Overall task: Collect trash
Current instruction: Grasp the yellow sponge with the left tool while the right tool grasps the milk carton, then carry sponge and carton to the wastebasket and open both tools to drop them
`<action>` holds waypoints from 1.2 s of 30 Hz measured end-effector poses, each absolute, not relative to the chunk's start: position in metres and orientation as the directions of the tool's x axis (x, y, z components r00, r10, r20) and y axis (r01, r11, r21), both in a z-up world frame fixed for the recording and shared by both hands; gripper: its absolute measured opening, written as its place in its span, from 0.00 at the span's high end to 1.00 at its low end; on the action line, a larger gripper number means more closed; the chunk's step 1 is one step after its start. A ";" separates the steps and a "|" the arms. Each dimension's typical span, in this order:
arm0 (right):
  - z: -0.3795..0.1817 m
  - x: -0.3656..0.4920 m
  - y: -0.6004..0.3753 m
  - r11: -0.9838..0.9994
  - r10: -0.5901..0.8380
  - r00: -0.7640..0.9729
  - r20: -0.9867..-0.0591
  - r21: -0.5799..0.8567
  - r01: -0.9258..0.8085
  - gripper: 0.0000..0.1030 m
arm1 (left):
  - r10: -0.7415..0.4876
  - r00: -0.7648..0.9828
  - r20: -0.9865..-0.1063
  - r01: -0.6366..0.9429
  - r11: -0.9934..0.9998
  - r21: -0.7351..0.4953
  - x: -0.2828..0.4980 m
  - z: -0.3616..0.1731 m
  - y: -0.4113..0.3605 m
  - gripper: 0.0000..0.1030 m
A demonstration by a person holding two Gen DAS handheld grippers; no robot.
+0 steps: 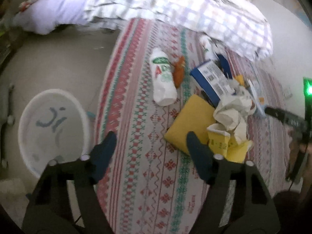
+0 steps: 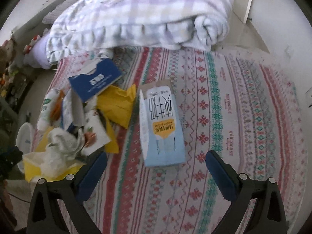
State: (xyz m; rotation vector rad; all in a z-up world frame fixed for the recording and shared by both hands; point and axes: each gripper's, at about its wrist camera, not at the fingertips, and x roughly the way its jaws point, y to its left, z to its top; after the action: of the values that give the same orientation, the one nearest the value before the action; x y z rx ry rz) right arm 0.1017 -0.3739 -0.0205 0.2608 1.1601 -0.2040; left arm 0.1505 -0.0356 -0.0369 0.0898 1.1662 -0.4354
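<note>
I see my left gripper (image 1: 150, 142) hanging over the patterned bedspread (image 1: 148, 167) with its jaws apart and nothing between them; its right finger (image 1: 198, 156) overlaps the edge of a yellow envelope (image 1: 191, 120), though I cannot tell if it touches. Beyond lies the trash heap: a white bottle (image 1: 162, 78) on its side with an orange scrap (image 1: 179, 71) just beside it, a dark blue box (image 1: 210, 78), crumpled white paper (image 1: 232, 115) and a small yellow carton (image 1: 218, 138). A white bin (image 1: 52, 126) stands on the floor left of the bed. My right gripper (image 2: 156, 167) is likewise released and empty, poised over a light blue milk carton (image 2: 162, 124) lying flat on the bedspread, apart from the heap at its left. A checked blanket (image 2: 140, 13) is bunched at the far end of the bed
</note>
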 end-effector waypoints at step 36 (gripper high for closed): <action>0.000 0.085 -0.368 0.973 -0.078 0.459 -0.885 0.033 0.230 0.46 | -0.420 0.381 -0.824 0.449 0.863 -0.233 0.138 -0.028 -0.016 0.80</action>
State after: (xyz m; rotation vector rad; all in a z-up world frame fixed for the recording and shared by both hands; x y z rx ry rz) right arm 0.0845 -0.3680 0.0001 0.1557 1.0786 -0.1906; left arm 0.1379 -0.0159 -0.0282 0.0308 1.0414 -0.5544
